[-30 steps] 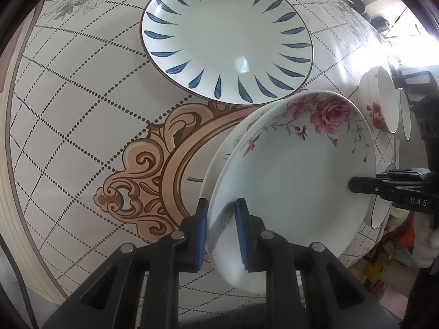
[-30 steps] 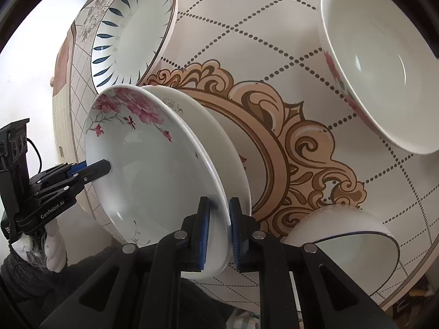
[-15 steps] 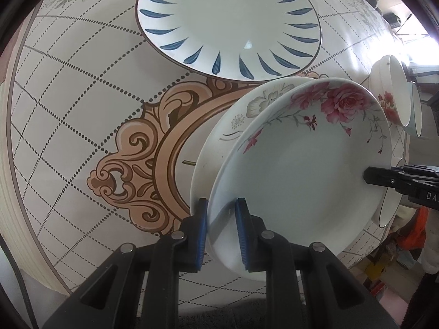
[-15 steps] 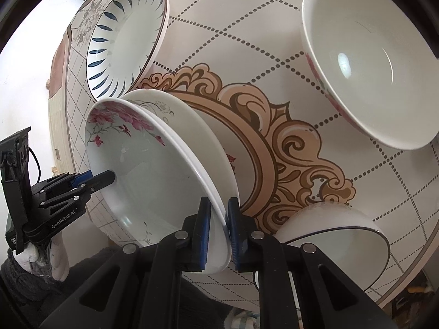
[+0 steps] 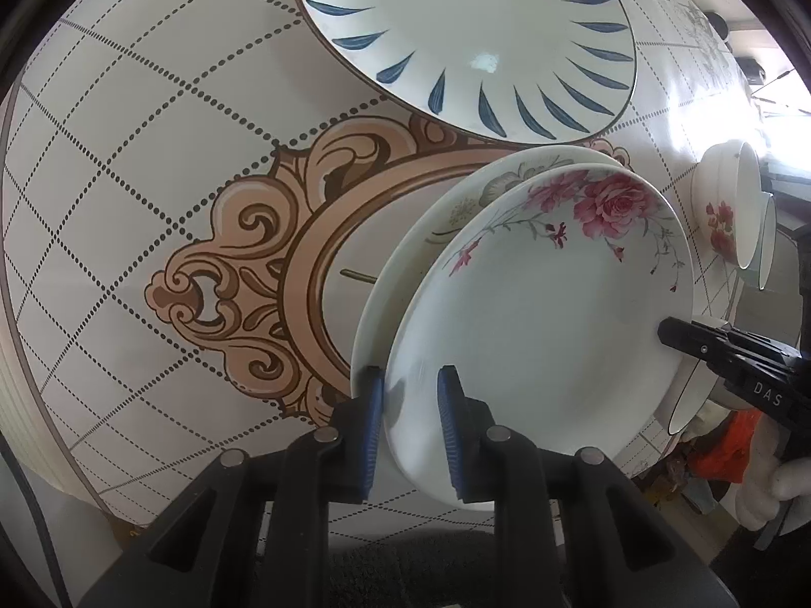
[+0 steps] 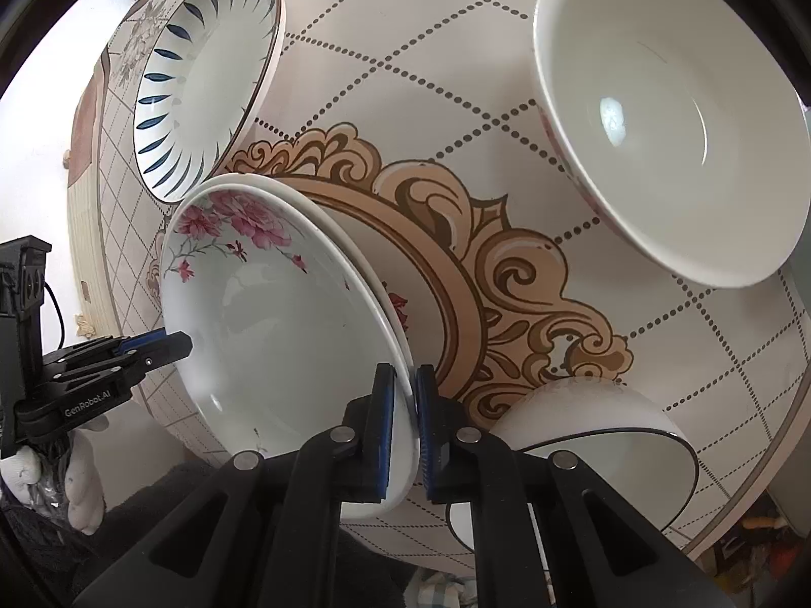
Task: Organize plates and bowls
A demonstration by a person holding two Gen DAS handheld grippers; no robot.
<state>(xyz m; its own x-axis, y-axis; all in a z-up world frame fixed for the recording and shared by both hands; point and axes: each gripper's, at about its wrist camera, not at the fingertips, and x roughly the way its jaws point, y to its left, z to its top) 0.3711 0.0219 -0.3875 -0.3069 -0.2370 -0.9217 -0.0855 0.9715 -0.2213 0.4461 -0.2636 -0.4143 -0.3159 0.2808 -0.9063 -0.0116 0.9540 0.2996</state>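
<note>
Holding one edge each, the two grippers carry a white plate with pink roses [image 5: 547, 324] just above another white plate [image 5: 446, 213] that sits on the table [image 5: 126, 162]. The left gripper [image 5: 408, 397] has its blue pads [image 5: 372, 405] on both sides of the rose plate's near rim, and its jaws have just opened a little, with the rim between them. In the left wrist view there is a small gap between the right pad and the plate, so it is hard to say if this grip is firm. The right gripper [image 6: 404, 408] pinches the other edge of the same plate tightly between its pads [image 6: 385, 405], with the jaws almost closed on the thin rim. The rose plate is tilted, and its far edge lies close over the plate under it, which has a pale grey flower on it. A big plate with blue leaf marks [image 5: 466, 35] rests flat on the table further away, close to the two white plates. A deep white bowl [image 6: 669, 131] sits on the table to the right in the right wrist view, and a bowl with a dark rim [image 6: 598, 430] is near the right gripper. The table has a tan swirl picture [image 5: 238, 304] and dotted lines on it. A hand in a white glove [image 6: 61, 481] holds the left gripper.
</note>
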